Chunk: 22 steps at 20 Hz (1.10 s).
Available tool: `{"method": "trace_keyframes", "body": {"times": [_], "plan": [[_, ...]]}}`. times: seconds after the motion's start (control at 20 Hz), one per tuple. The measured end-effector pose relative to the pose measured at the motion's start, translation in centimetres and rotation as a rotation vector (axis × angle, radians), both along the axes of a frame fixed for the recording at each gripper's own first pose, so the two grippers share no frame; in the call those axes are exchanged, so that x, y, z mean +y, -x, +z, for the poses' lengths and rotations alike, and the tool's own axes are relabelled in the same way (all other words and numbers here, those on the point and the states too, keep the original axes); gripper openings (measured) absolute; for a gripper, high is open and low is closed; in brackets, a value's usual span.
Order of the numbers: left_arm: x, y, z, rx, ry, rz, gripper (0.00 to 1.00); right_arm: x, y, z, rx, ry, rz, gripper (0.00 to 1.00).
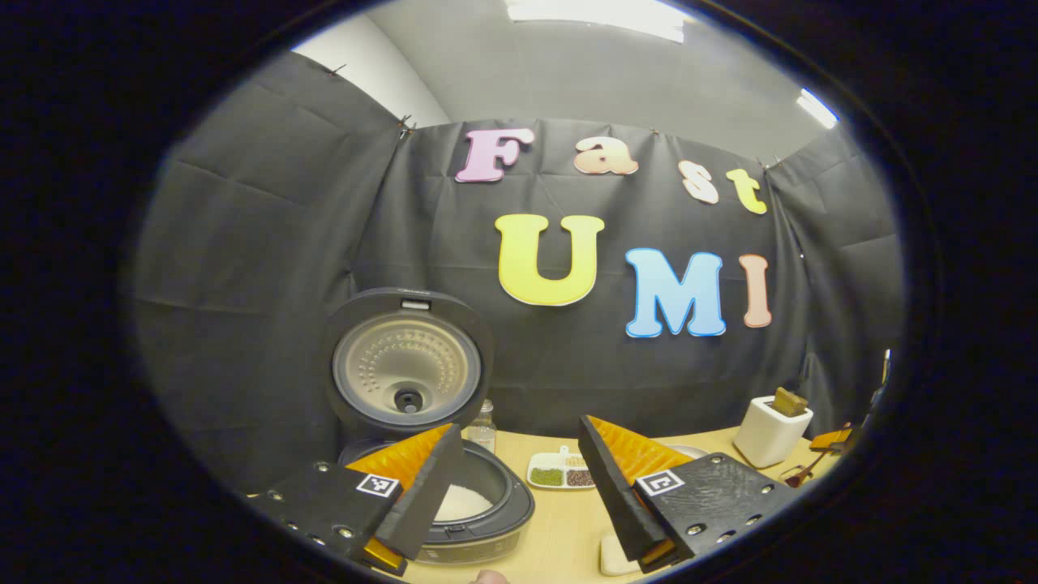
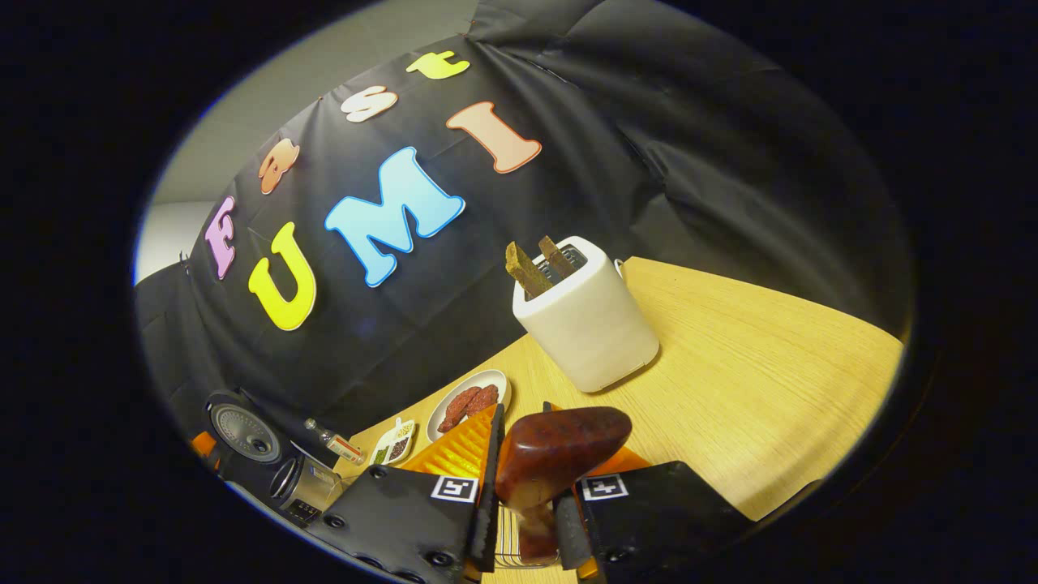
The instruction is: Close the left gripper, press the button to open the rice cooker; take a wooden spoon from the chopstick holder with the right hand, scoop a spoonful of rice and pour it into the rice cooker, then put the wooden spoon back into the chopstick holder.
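With the rice cooker (image 1: 438,487) already open, my right gripper (image 2: 527,519) has its jaws clamped on the wooden spoon (image 2: 555,458), bowl up, over the wire chopstick holder (image 2: 519,551); left gripper (image 1: 519,495) jaws wide.

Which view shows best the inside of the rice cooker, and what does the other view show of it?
The left gripper view is best: the rice cooker stands near with its lid up, and white rice lies in the pot. In the right gripper view the cooker is small and far at the lower left edge; the raised lid shows, but not the contents.
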<state>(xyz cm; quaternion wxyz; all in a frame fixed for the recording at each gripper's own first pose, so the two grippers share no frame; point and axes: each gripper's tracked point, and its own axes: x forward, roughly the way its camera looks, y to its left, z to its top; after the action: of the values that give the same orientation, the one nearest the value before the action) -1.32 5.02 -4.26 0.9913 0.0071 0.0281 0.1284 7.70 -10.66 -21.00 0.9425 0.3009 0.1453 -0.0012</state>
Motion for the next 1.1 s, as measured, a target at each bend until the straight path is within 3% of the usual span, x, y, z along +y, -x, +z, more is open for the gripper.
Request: {"method": "trace_keyframes", "body": {"times": [0.1,0.3,0.6,0.85,1.1], "plan": [[0.8,0.0,-1.0,0.015,-0.002,0.017,0.90,-0.1,0.1,-0.2,0.008,0.002,-0.001,0.26],[0.9,0.0,-2.7,0.034,0.034,0.006,0.89,0.4,0.1,1.8,-0.021,0.043,0.003,0.22],[2.6,0.5,-2.8,0.010,0.002,0.029,0.90,2.4,0.2,11.1,-0.173,0.137,0.021,0.22],[3.3,0.8,-3.5,0.013,0.013,0.006,0.90,7.7,0.6,17.0,-0.259,0.218,0.083,0.25],[4.3,2.0,-4.5,0.024,0.037,-0.015,0.90,15.4,0.3,17.7,-0.275,0.248,0.217,0.22]]}}
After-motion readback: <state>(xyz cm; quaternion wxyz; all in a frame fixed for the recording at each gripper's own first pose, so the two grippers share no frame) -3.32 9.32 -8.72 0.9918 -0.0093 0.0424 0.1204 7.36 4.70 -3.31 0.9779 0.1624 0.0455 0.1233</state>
